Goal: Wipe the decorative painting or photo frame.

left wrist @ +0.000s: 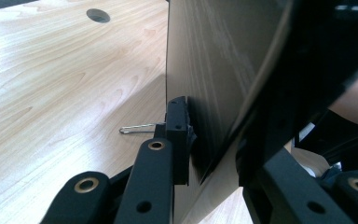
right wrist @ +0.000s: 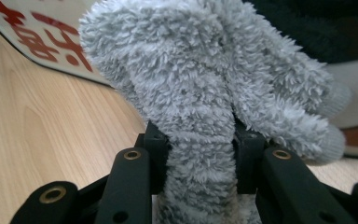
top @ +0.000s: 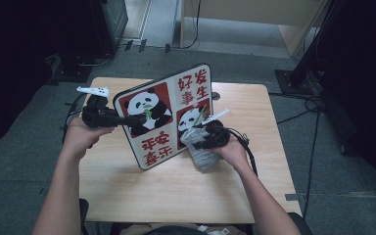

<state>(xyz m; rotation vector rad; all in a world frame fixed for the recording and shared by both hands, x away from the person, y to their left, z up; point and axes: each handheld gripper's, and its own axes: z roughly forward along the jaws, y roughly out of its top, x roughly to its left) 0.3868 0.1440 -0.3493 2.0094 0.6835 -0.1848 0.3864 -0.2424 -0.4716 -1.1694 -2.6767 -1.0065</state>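
With the left gripper clamped on the edge of the panda board, tilted up off the wooden table, the right gripper, pinching the grey fluffy cloth, should wipe gently across the board's lower corner.

The panda board stands tilted on the table, cloth right.
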